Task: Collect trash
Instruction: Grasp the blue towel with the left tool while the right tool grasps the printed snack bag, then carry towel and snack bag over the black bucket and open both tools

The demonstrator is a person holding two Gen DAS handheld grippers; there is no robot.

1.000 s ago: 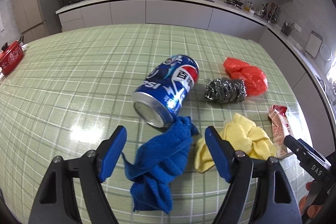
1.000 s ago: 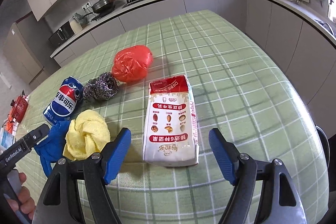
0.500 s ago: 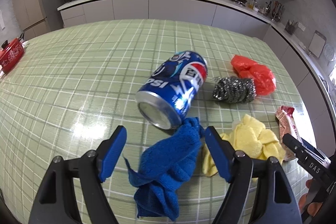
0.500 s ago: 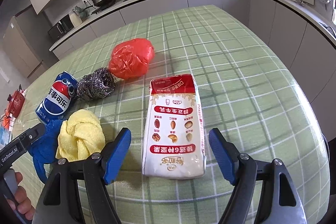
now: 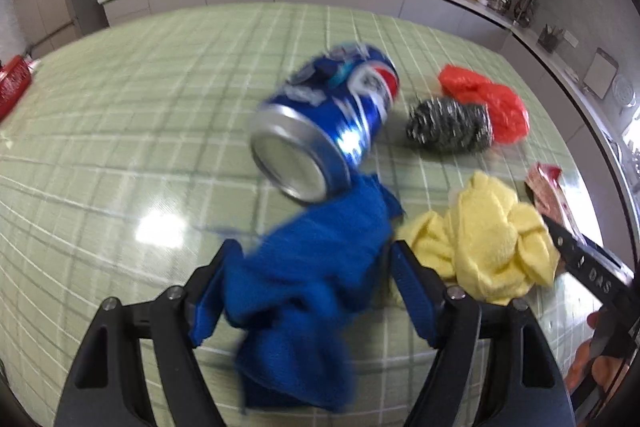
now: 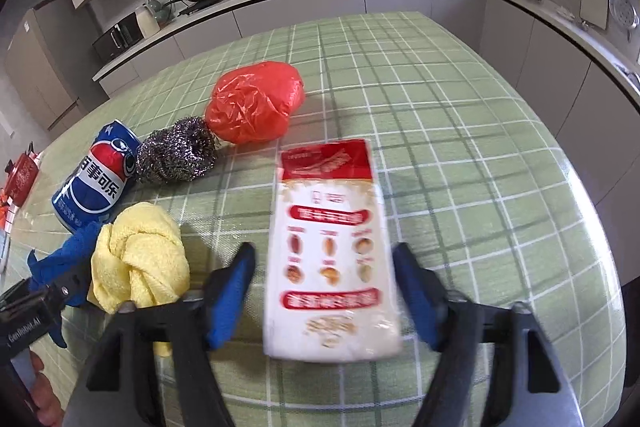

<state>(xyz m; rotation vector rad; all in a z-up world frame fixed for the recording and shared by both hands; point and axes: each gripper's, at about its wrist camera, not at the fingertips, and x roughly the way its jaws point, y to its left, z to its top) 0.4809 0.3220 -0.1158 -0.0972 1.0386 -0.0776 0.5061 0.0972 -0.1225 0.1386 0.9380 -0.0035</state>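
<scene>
The blue cloth (image 5: 316,267) is straddled by the L gripper (image 5: 316,279) and the snack packet (image 6: 332,259), long axis running fwd, by the R gripper (image 6: 324,287), jaws just closing, contact not confirmed.

1. The tablecloth (image 6: 460,131) is pale green, crossed by a grid of white and darker green lines.
2. The Pepsi can (image 5: 328,119) is blue with a red, white and blue emblem and a silver end.
3. The crumpled plastic bag (image 6: 254,103) is orange-red.
4. The steel scourer (image 6: 176,155) is shiny silver-grey.
5. One cloth (image 5: 304,275) is deep blue; the other cloth (image 6: 138,259) is pale yellow.
6. The snack packet (image 6: 332,251) is white with a red top band, red label strips and small brown nut pictures.
7. Both grippers have black frames and blue pads (image 5: 412,291).
</scene>
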